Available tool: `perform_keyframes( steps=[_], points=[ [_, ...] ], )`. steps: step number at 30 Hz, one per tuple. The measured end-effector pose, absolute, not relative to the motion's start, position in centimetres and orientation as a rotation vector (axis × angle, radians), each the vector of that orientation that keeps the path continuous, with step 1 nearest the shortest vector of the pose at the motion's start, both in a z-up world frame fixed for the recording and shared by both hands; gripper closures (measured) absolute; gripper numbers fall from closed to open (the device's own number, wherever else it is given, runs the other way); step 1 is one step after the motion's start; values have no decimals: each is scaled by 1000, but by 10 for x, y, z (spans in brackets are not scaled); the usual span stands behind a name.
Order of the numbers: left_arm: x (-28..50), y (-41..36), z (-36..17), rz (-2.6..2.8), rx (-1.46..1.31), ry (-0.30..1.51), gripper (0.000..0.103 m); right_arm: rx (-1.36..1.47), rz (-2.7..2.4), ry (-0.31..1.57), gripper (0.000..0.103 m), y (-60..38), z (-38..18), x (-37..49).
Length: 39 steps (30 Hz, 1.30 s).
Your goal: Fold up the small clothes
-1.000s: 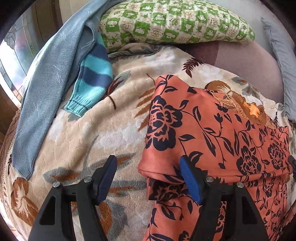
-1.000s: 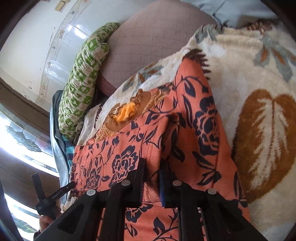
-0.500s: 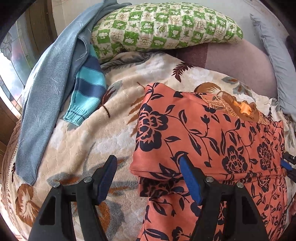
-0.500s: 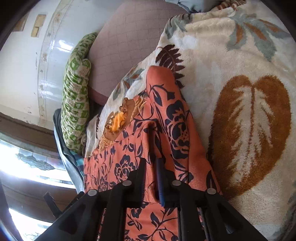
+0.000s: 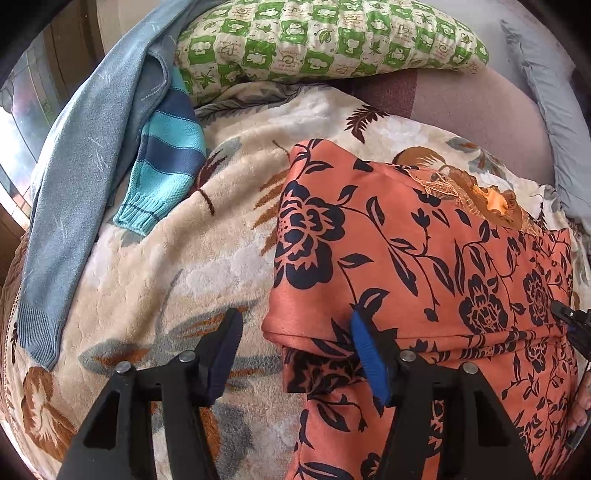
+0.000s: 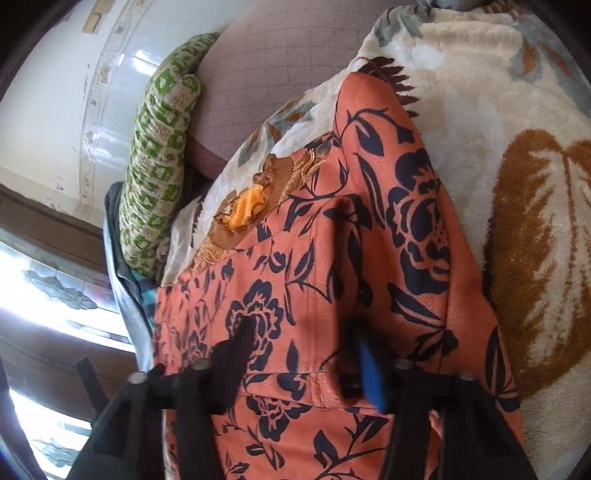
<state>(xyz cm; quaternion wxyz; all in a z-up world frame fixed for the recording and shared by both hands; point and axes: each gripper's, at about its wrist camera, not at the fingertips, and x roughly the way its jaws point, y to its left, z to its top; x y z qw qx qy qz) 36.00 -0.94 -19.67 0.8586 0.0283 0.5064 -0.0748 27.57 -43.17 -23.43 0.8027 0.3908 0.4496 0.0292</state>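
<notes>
Orange satin clothing printed with dark navy flowers (image 5: 424, 258) lay partly folded on the cream plush blanket with brown leaves (image 5: 177, 266), its turned-over edge facing the cameras. The left gripper (image 5: 299, 354) stood about half open and closing, straddling that folded corner without pressing it. The right gripper (image 6: 306, 354), blurred, looked parted over the fabric and was closing, gripping nothing. A green-checked pillow (image 5: 325, 33) lay beyond.

No words, labels, brands or numbers can be read anywhere. The green-checked pillow (image 5: 325, 37) at the top of the left wrist view carries faint script in its cream squares, far too small and blurred to make out.
</notes>
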Motion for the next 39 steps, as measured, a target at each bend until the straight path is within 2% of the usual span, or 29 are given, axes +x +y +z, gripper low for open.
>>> perform_keyframes(
  steps=[3, 9, 16, 20, 23, 24, 30, 35, 39],
  points=[
    [358, -14, -194, -175, 76, 1057, 50, 700, 6, 921, 89, -421, -216, 272],
    [354, -14, -179, -201, 57, 1036, 50, 489, -139, 788, 90, -422, -172, 258],
    [375, -31, -161, -169, 67, 981, 50, 638, -171, 970, 88, -468, -215, 267],
    [403, -54, -188, -110, 148, 1051, 50, 791, -126, 986, 86, -492, -219, 262],
    [411, -56, -217, -69, 191, 1100, 46, 846, -146, 928, 84, -507, -210, 251],
    [409, -53, -217, -62, 172, 1091, 43, 842, -163, 892, 84, -512, -204, 246],
    [395, -49, -200, -68, 226, 1068, 44, 853, -153, 674, 84, -525, -174, 230],
    [391, -65, -165, -99, 238, 943, 44, 785, 16, 737, 84, -481, -175, 256],
    [406, -81, -192, -92, 319, 1035, 44, 739, -21, 964, 85, -464, -214, 277]
  ],
)
